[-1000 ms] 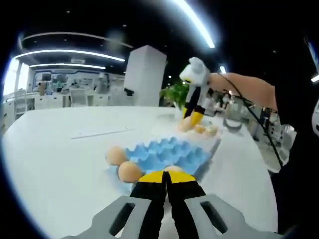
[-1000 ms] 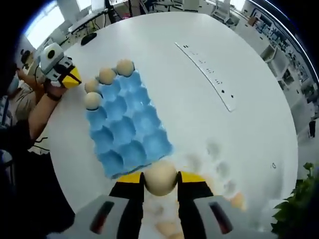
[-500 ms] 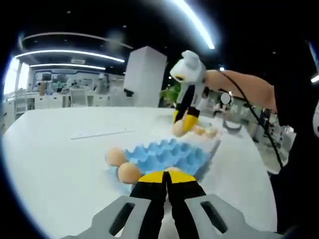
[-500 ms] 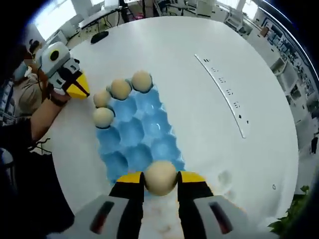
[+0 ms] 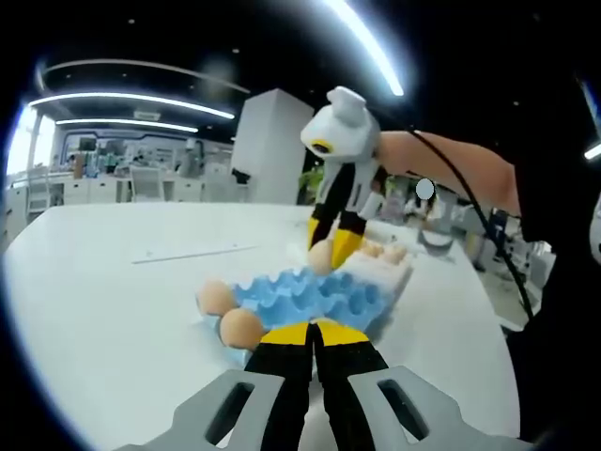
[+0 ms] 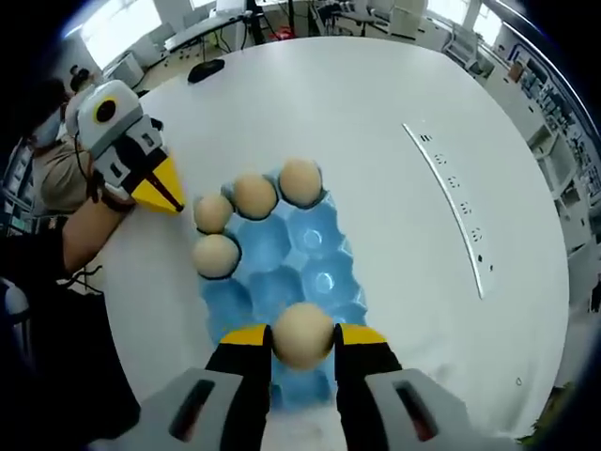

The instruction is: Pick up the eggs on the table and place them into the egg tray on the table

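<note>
Hovering right tongs (image 6: 302, 340), egg (image 6: 302, 336) clamped.

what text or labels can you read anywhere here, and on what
None can be read.
The long white strip on the table bears small dark marks, too small to read.
The blue egg tray, the eggs and both grippers show no lettering.
</note>
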